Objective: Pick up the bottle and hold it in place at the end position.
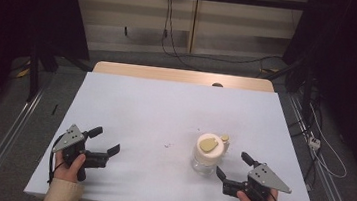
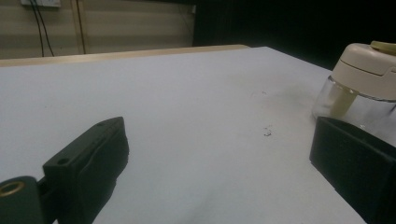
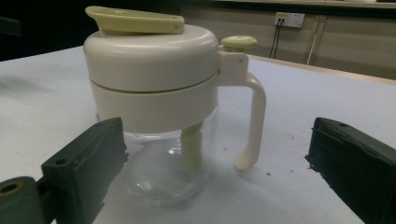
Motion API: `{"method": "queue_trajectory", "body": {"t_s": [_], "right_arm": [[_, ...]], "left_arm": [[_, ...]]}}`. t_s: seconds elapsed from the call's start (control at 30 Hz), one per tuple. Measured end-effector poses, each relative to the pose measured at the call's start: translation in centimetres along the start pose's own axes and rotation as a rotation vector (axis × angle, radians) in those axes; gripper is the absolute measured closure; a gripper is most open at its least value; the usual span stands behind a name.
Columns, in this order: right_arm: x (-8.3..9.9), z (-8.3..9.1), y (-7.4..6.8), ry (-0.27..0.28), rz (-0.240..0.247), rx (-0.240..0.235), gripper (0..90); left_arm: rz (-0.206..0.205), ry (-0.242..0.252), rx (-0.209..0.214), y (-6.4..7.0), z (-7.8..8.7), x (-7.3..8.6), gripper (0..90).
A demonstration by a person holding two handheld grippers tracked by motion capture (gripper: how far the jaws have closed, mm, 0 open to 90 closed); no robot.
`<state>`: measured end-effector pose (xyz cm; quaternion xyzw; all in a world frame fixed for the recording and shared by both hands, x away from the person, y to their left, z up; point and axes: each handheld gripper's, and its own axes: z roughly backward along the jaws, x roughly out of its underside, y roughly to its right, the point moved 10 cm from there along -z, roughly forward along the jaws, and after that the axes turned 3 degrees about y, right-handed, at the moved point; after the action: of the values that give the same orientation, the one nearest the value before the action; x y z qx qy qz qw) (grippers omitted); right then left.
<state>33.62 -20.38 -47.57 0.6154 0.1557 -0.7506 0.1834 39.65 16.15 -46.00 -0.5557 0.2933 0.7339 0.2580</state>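
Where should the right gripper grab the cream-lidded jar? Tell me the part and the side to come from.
Probably the handle: a slim upright loop standing clear of the jar, narrow enough for the open jaws. The right gripper already faces it from the person's side, so come in level from there.

One jug (image 1: 208, 154), two grippers (image 1: 100, 146).

The room is dim; the pale desk (image 1: 165, 109) is the brightest area in the high view, while the surroundings at 9 and 3 o'clock sink into near black. Soft shadows lie under the jar (image 3: 163, 116). In both gripper views the near jaws at 7 and 4 o'clock are blurred, and the images look grainy, with a faint sheen on the jar's clear glass.
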Motion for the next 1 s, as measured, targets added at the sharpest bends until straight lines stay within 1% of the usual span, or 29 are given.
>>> {"method": "queue_trajectory", "body": {"t_s": [0.1, 0.13, 0.17, 0.2, 0.27, 0.3, 0.37, 0.4, 0.43, 0.5, 0.6, 0.77, 0.83, 0.9, 0.93, 1.0], "right_arm": [[0.0, -0.1, -0.1, 0.002, -0.018, -0.001, 3.6], [0.0, -0.1, -0.2, 0.001, -0.021, -0.005, 3.6], [0.1, -0.2, -0.3, -0.002, -0.014, -0.008, 3.6], [0.1, -0.3, -0.3, -0.002, -0.008, -0.011, 3.6], [0.0, -0.4, -0.4, -0.001, -0.003, -0.014, 3.6], [0.0, -0.4, -0.4, -0.001, -0.003, -0.014, 3.6], [0.0, -0.6, -0.5, -0.006, -0.003, -0.017, 3.6], [0.0, -0.6, -0.5, -0.006, -0.003, -0.017, 3.6], [0.0, -0.6, -0.6, -0.004, -0.015, -0.017, 3.6], [-0.2, -0.6, -0.9, -0.001, -0.013, -0.027, 3.6], [-0.3, -0.8, -1.3, -0.001, -0.009, -0.04, 3.9], [-0.1, -1.3, -1.9, -0.01, -0.011, -0.054, 4.1], [0.0, -1.7, -2.4, -0.018, -0.015, -0.066, 4.3], [0.0, -1.8, -2.5, -0.018, -0.014, -0.069, 4.3], [0.1, -2.3, -2.9, -0.024, -0.011, -0.078, 4.5], [0.1, -2.6, -3.1, -0.028, -0.01, -0.078, 4.5]], "left_arm": [[0.027, 0.015, -0.005, -0.1, 0.3, 0.1, 4.2], [0.027, 0.015, -0.005, -0.1, 0.3, 0.1, 4.0], [0.033, 0.016, -0.005, -0.1, 0.3, 0.1, 3.9], [0.015, 0.009, -0.006, -0.2, 0.2, 0.1, 4.0], [0.012, 0.01, -0.009, -0.2, 0.3, 0.1, 4.0], [0.017, 0.014, -0.01, -0.2, 0.3, 0.0, 4.0], [0.004, 0.017, -0.011, -0.1, 0.3, -0.1, 4.0], [0.004, 0.017, -0.011, -0.1, 0.3, -0.1, 4.0], [0.009, 0.019, -0.011, 0.1, 0.4, -0.1, 4.0], [0.009, 0.019, -0.009, 0.2, 0.4, -0.1, 4.0], [-0.002, 0.021, -0.005, 0.4, 0.3, -0.2, 4.0], [0.007, 0.023, -0.005, 0.4, 0.2, -0.2, 4.0], [0.005, 0.025, -0.007, 0.3, 0.2, -0.2, 4.0], [0.005, 0.023, -0.007, 0.4, 0.2, -0.2, 4.0], [0.005, 0.022, -0.006, 0.4, 0.2, -0.2, 4.0], [0.006, 0.022, -0.008, 0.3, 0.4, -0.1, 4.0]]}}
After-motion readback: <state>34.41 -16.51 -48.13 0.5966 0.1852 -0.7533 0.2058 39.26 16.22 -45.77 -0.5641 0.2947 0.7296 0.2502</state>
